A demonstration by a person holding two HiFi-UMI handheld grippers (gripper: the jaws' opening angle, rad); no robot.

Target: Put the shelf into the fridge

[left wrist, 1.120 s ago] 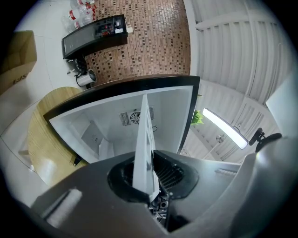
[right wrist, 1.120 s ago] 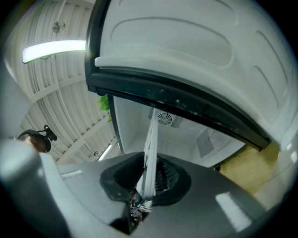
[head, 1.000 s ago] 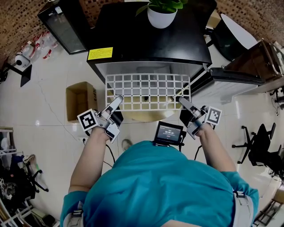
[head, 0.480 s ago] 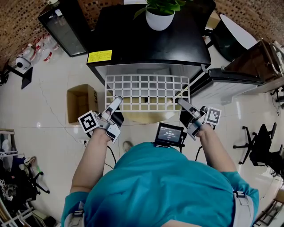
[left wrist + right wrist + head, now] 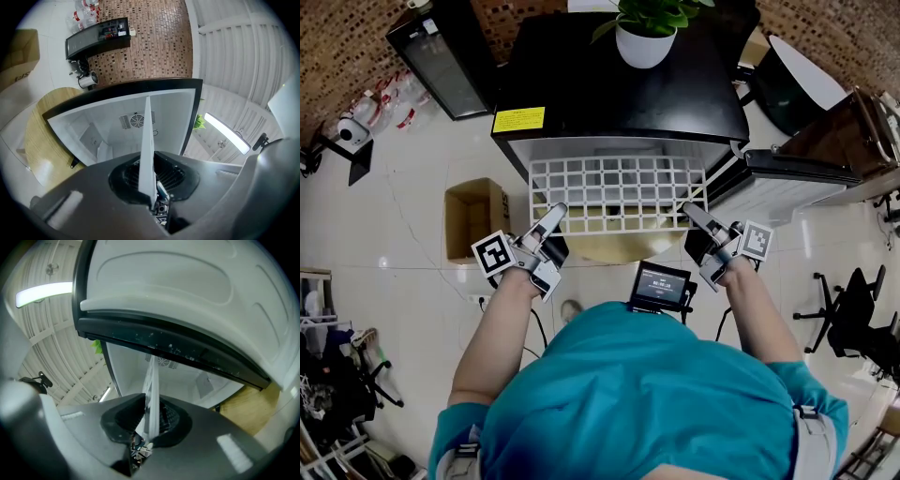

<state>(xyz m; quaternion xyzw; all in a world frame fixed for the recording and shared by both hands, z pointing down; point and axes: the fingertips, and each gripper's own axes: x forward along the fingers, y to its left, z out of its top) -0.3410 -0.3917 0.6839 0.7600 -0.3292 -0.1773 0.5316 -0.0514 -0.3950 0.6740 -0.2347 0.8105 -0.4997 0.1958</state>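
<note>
Shelf is what you have in hand: the white wire grid lies level in the upper middle of the head view, at the mouth of the open fridge. Its far edge sits right at the opening under the black top, and most of the grid hangs out toward you. I judge that you are at the sliding-in step, with the shelf lined up but not yet seated.

The next move calls for an even push from both sides, so the grid goes in square and does not twist. Keep it flat, and aim its side edges at whatever ledges the inner walls carry; I cannot make those out here. The open door stands at the right of the frame, near your right side, so leave room there.

Your left gripper has its fingers closed on the near left corner. In the left gripper view the shelf's white edge rises from between them toward the fan grille on the back wall. Your right gripper is clamped the same way on the near right corner, with the thin white edge pinched between its fingers and pointing into the white interior.
</note>
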